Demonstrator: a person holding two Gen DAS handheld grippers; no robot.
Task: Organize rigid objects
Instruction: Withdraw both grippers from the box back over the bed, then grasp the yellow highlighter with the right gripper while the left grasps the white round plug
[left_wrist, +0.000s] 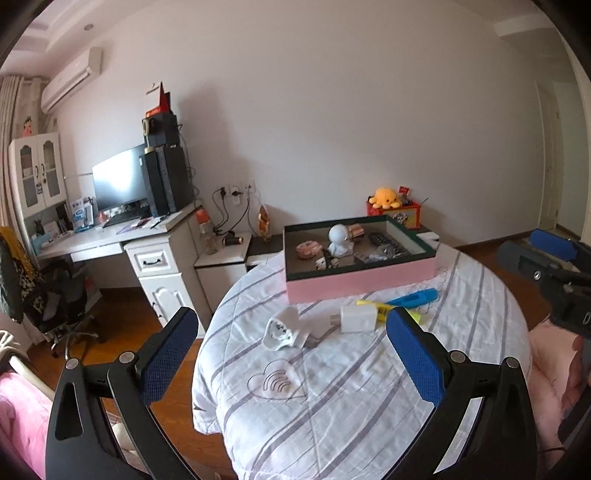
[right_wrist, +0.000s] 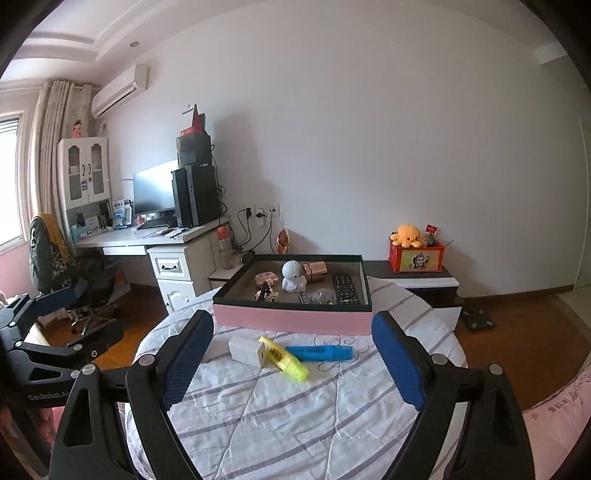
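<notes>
Left gripper, right gripper hovering, jaws spread, gripping nothing; yellow highlighter, blue highlighter, white charger lying before pink box.

Two chargers, highlighters before pink box

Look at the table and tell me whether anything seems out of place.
Four things lie loose on the striped cloth in front of the pink box: a yellow marker, a blue marker, a white charger and a white plug. The other small things already sit inside the box.
</notes>
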